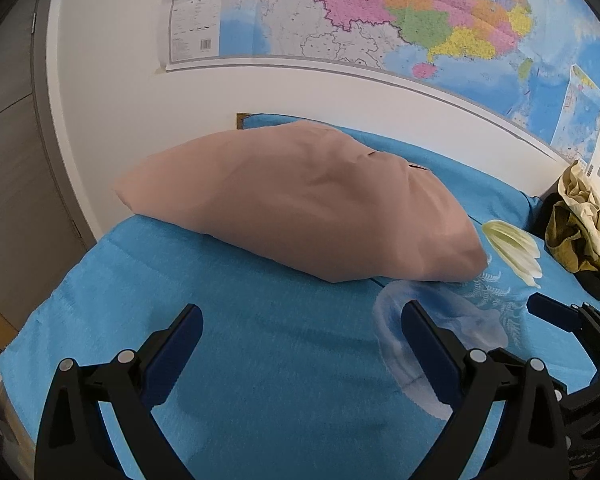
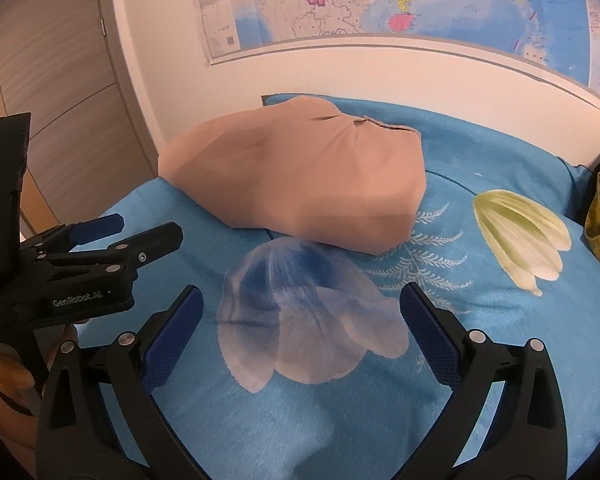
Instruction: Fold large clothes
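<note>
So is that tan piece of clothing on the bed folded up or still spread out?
Folded. The tan garment lies as a compact, thick bundle with tucked edges on the blue blanket, and neither gripper is touching it.

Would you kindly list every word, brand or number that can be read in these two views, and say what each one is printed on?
"GenRobot.AI": white lettering on the black body of the left gripper, seen in the right wrist view.
Wall map: place names, the legend panel and a barcode at its lower left corner are too small and blurred to read.
Blue floral bedspread, tan folded garment: no text.
</note>
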Demonstrator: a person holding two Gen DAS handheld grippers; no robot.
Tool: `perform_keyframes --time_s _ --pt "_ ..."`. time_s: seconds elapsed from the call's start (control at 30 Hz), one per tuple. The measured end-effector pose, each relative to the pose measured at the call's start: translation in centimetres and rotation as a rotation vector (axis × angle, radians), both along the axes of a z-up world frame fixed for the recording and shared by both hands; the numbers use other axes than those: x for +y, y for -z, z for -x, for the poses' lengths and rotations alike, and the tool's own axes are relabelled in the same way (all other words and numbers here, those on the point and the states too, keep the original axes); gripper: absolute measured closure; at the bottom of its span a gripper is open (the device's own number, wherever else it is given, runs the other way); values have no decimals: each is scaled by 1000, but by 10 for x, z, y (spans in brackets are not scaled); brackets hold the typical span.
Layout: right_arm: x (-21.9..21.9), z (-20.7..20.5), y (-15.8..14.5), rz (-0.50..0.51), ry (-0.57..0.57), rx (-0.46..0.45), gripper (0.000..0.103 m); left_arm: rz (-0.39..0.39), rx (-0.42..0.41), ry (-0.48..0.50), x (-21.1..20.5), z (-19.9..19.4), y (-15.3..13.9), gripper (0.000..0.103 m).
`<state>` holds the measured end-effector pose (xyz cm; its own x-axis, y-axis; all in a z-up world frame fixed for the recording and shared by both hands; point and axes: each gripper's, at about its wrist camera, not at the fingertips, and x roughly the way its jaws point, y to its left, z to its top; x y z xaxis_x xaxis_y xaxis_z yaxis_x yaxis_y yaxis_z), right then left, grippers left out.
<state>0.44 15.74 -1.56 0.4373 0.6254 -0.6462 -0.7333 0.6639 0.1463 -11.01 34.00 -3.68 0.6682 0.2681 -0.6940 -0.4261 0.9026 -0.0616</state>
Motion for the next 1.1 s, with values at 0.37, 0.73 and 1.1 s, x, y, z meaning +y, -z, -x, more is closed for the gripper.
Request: perform_keyframes --time_s 0.37,0.73,1.1 --pt "-3 9 0 -5 -4 11 6 -11 0 -11 -3 4 -2 7" --pt "-3 12 2 -10 16 33 6 -24 3 -1 -1 8 -3 7" --pt "0 16 4 -8 26 39 6 -39 -1 4 1 10 -4 7"
